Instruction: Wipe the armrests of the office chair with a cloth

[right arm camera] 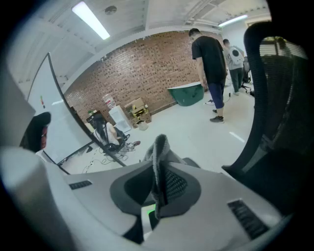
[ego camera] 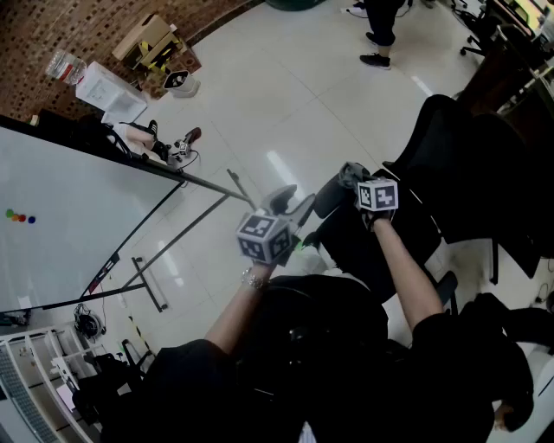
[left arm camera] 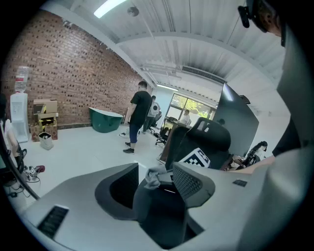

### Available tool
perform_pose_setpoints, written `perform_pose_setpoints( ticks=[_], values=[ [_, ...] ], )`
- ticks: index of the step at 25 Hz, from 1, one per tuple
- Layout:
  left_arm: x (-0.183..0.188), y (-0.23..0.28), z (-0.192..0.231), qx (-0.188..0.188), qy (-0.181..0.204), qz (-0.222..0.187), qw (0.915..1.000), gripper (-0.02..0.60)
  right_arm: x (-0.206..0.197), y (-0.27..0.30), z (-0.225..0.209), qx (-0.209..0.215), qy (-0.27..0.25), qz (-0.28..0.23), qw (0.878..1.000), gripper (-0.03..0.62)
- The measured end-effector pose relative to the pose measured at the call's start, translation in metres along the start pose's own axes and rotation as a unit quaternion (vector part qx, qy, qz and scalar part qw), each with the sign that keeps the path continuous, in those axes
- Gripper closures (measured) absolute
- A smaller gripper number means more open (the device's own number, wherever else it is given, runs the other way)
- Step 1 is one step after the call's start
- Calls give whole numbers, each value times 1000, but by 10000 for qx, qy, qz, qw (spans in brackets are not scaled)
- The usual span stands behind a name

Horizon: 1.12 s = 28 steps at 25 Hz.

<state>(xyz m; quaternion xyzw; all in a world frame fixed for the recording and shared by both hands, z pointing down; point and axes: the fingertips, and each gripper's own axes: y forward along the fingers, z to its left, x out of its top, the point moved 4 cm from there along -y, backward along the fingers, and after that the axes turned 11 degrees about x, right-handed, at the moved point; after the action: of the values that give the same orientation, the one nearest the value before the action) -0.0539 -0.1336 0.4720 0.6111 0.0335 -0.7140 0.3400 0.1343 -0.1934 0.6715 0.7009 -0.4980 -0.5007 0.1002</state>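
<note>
The black office chair (ego camera: 459, 164) stands at the right, its dark armrest (ego camera: 327, 195) reaching toward the middle. My right gripper (ego camera: 353, 176) is shut on a grey cloth (ego camera: 350, 171) just above the armrest's far end. The right gripper view shows the cloth (right arm camera: 158, 157) pinched upright between the jaws, with the chair back (right arm camera: 282, 98) beside it. My left gripper (ego camera: 293, 201) hangs open a little left of the armrest, holding nothing. Between its spread jaws the left gripper (left arm camera: 154, 171) looks at the cloth (left arm camera: 153, 176) and the chair (left arm camera: 208, 139) beyond.
A whiteboard (ego camera: 61, 225) on a wheeled stand fills the left. Boxes and a water dispenser (ego camera: 104, 86) sit by the brick wall. A person (ego camera: 381, 26) stands on the white floor at the back, also seen in the left gripper view as a person (left arm camera: 140, 117). More chairs crowd the right.
</note>
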Motion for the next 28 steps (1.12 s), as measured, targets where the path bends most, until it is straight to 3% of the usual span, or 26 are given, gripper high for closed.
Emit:
perform_pose_setpoints(
  ticks=[4, 7, 9, 14, 18, 24, 28],
  values=[
    [-15, -3, 16, 136, -63, 271, 9995, 362, 20, 21, -65, -805, 459, 112, 9956, 576],
    [-18, -6, 28, 295, -155, 343, 9989, 362, 15, 45, -90, -1134, 173, 671, 9911, 576],
    [-14, -9, 36, 398, -184, 327, 9985, 362, 13, 59, -86, -1099, 30, 741, 9912, 576],
    [-19, -12, 54, 542, -210, 361, 9977, 364, -10, 82, -36, -638, 110, 584, 9962, 576],
    [-21, -6, 53, 485, -217, 450, 9976, 362, -31, 97, 20, 4, -440, 751, 9962, 576],
    [-19, 8, 48, 317, -188, 467, 9982, 362, -105, 102, 85, 848, -1141, 1566, 9774, 576],
    [-20, 12, 43, 283, -147, 428, 9986, 362, -108, 93, 94, 1533, -1337, 1563, 9665, 576]
  ],
)
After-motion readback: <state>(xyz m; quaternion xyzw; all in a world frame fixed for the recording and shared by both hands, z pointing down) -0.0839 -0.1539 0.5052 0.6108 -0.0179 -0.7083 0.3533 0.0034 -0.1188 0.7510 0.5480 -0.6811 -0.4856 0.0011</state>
